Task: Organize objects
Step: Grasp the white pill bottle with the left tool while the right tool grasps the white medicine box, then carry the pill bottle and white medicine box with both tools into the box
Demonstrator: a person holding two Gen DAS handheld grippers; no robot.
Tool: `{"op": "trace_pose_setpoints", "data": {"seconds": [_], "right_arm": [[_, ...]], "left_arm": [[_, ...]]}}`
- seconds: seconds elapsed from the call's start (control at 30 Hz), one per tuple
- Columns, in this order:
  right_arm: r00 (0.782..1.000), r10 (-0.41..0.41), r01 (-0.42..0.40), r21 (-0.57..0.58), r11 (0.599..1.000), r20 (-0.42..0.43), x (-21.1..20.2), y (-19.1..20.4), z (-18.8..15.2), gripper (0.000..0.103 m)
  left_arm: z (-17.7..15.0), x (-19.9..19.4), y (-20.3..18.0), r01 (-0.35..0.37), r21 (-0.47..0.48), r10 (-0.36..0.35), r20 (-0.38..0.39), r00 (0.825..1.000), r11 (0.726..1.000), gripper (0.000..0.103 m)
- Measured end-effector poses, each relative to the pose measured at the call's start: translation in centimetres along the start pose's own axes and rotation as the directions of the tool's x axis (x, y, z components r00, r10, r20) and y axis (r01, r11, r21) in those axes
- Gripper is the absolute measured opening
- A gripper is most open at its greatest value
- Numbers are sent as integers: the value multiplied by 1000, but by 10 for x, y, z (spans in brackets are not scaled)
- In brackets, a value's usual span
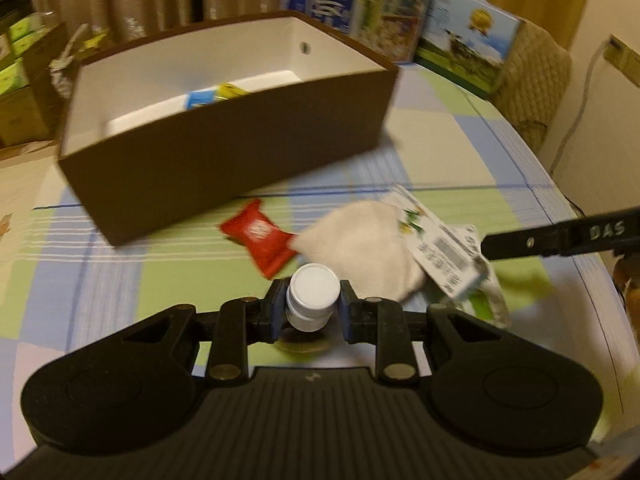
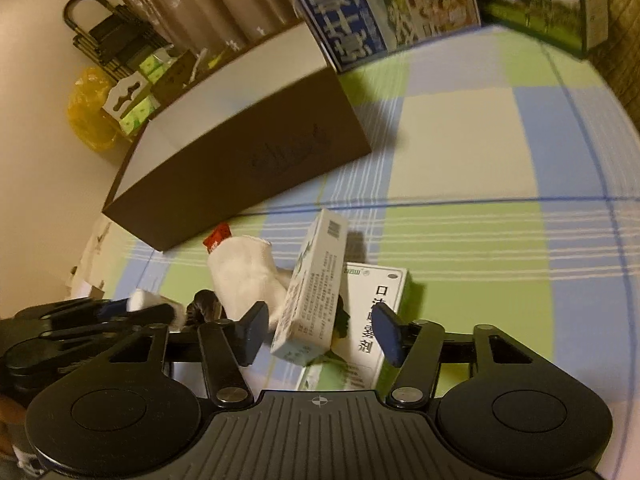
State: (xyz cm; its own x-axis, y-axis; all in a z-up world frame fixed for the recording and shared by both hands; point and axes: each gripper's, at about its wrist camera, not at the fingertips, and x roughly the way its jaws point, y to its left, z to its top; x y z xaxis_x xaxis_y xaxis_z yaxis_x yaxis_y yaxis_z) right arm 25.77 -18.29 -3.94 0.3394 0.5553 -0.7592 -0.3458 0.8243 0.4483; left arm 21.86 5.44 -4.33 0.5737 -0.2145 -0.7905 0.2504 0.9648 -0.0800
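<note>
The left gripper is clamped on a small white jar, low in the frame centre, above the checked tablecloth. Behind it lie a red sachet and a white cloth, before the brown box. The right gripper stands apart around a tilted medicine carton; its small print is unreadable. One finger reads "DAS"

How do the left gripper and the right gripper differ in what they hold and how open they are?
The left gripper is shut on a small white jar; the right gripper is open and holds nothing. The left one's fingers press the jar's sides, while the right one's fingers stand apart around a tilted medicine box without gripping it. Both hover above the checked tablecloth.
</note>
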Motion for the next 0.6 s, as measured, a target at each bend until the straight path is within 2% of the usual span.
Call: {"op": "trace_pose_setpoints", "data": {"seconds": [0.17, 0.37, 0.43, 0.6], "right_arm": [[998, 48, -45, 78, 996, -37, 19, -9, 6, 49], [993, 106, -97, 156, 983, -49, 38, -17, 10, 35], [993, 111, -103, 156, 982, -49, 43, -15, 14, 31], [994, 81, -72, 111, 991, -74, 60, -1, 23, 30]], "left_arm": [[-2, -7, 23, -42, -60, 42, 0, 999, 997, 23], [-7, -11, 38, -71, -100, 71, -4, 998, 992, 23], [-8, -12, 41, -76, -107, 76, -4, 997, 991, 23], [-10, -14, 48, -87, -132, 87, -8, 996, 987, 23]]}}
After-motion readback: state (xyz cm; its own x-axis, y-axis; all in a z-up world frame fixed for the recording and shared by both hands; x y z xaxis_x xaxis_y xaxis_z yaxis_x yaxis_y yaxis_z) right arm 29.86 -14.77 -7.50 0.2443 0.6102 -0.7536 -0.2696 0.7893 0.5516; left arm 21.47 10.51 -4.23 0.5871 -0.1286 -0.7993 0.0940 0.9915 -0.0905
